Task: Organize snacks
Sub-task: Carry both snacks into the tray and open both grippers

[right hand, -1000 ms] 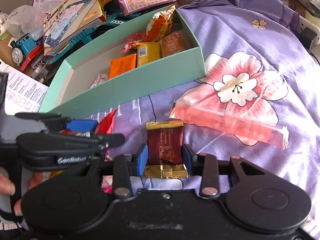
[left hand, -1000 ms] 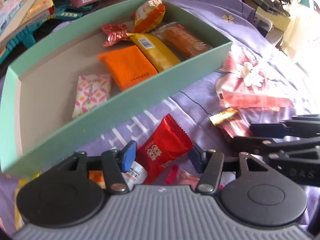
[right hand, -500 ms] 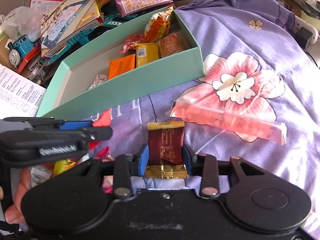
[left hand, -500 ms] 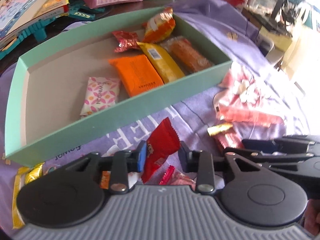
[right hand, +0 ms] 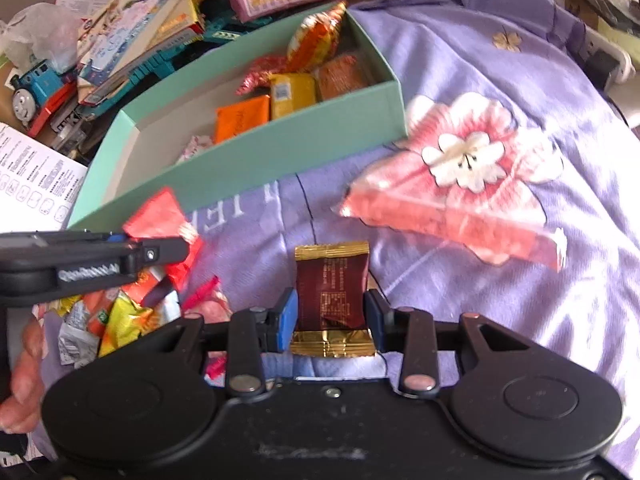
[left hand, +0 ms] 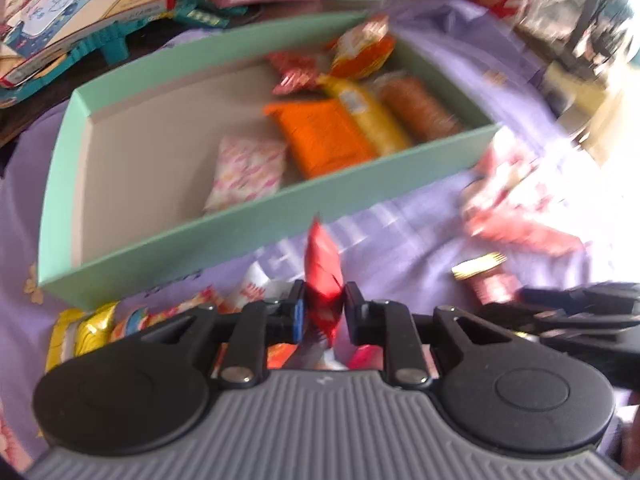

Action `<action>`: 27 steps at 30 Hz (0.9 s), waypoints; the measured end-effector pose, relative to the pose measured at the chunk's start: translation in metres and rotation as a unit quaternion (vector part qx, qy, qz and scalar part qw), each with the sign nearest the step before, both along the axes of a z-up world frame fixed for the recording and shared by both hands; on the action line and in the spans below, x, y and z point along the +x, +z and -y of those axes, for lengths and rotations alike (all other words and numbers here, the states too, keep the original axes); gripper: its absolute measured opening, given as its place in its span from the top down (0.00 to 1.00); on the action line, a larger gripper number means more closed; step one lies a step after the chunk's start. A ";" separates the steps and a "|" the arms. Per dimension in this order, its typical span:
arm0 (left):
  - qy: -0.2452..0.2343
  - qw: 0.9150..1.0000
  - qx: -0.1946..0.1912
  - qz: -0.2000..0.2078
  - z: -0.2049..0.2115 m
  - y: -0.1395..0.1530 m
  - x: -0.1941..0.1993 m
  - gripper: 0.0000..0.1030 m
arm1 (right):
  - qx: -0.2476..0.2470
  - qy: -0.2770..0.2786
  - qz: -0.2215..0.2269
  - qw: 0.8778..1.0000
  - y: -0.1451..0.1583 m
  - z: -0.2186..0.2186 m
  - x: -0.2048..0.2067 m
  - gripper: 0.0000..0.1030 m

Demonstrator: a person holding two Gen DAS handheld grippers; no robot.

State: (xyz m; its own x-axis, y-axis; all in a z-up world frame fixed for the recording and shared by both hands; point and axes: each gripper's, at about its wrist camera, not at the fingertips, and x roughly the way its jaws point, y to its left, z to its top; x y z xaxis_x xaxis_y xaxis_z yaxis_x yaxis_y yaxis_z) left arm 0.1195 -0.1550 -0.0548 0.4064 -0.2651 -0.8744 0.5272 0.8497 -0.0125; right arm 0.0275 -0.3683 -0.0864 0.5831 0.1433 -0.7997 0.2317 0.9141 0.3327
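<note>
The left tongs pinch the red pack, the right tongs pinch the brown pack, and the box sits just ahead of both

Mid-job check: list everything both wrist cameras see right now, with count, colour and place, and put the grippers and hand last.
box: one, mint green, open, on the purple cloth
snacks in box: six; orange, yellow, brown, red foil, orange-white, pink-white
red packet: one, pinched edge-on in the left gripper
maroon-gold packet: one, between the right gripper's pads
pink bag: one, clear, on the cloth right of the box
loose snack pile: mixed colours, count unclear, near left
cloth: purple, flower print
toys and books: clutter behind the box
left gripper: shut on the red packet
right gripper: around the maroon-gold packet
hand: left edge
</note>
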 end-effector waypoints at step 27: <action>0.034 0.994 -0.102 0.025 -0.039 0.069 0.013 0.83 | 0.009 0.010 0.067 0.998 0.061 0.000 0.011 0.66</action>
State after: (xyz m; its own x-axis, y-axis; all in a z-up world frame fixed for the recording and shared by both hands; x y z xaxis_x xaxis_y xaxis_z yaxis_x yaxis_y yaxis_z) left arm 0.1328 -0.1163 0.0139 0.4708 -0.4057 -0.7834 0.4732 0.8656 -0.1639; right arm 0.0388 -0.3687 -0.0254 0.6815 0.1704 -0.7117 0.1648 0.9118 0.3762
